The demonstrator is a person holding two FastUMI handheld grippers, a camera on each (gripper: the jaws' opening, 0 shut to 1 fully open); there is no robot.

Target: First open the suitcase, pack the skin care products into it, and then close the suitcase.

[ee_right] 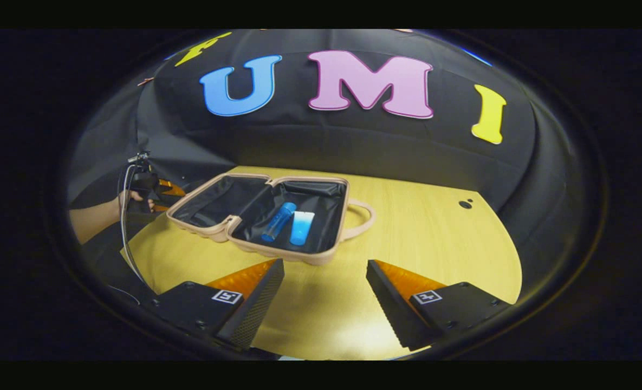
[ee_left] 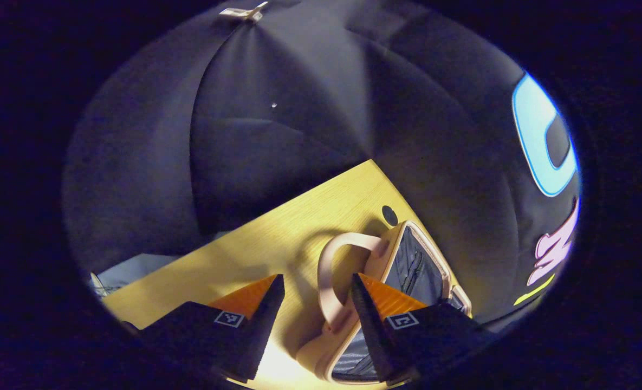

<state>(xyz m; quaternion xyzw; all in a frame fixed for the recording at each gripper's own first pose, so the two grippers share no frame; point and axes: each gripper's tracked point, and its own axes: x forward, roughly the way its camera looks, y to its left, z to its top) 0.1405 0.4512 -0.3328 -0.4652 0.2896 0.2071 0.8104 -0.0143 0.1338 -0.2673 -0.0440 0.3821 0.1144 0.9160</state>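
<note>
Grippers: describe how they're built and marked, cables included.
Each gripper, left gripper and right gripper, has two wedge-shaped fingers on blocky black bases, each carrying a small square black-and-white marker. Seen far off from the right gripper view, the left gripper trails thin cables.

suitcase (ee_right: 299, 254): showing a pale pinkish-beige shell with a ribbed side
suitcase lining (ee_right: 321, 203): showing glossy black; in the left gripper view looking dark grey-black with stitched seams
suitcase handle (ee_left: 332, 281): showing the same pale pink-beige as the shell
tall bottle (ee_right: 278, 221): showing translucent blue, lying in the black lining
short bottle (ee_right: 301, 227): showing light blue below, fading to white at the top
table (ee_right: 434, 238): showing yellow light wood with a fine grain pattern
table hole (ee_right: 466, 204): showing as a small black spot
left gripper (ee_left: 316, 303): carrying square black-and-white markers on a black body
right gripper (ee_right: 325, 295): carrying the same kind of black-and-white square markers on a black body
cable (ee_right: 125, 227): showing pale grey-white beside the far gripper
</note>
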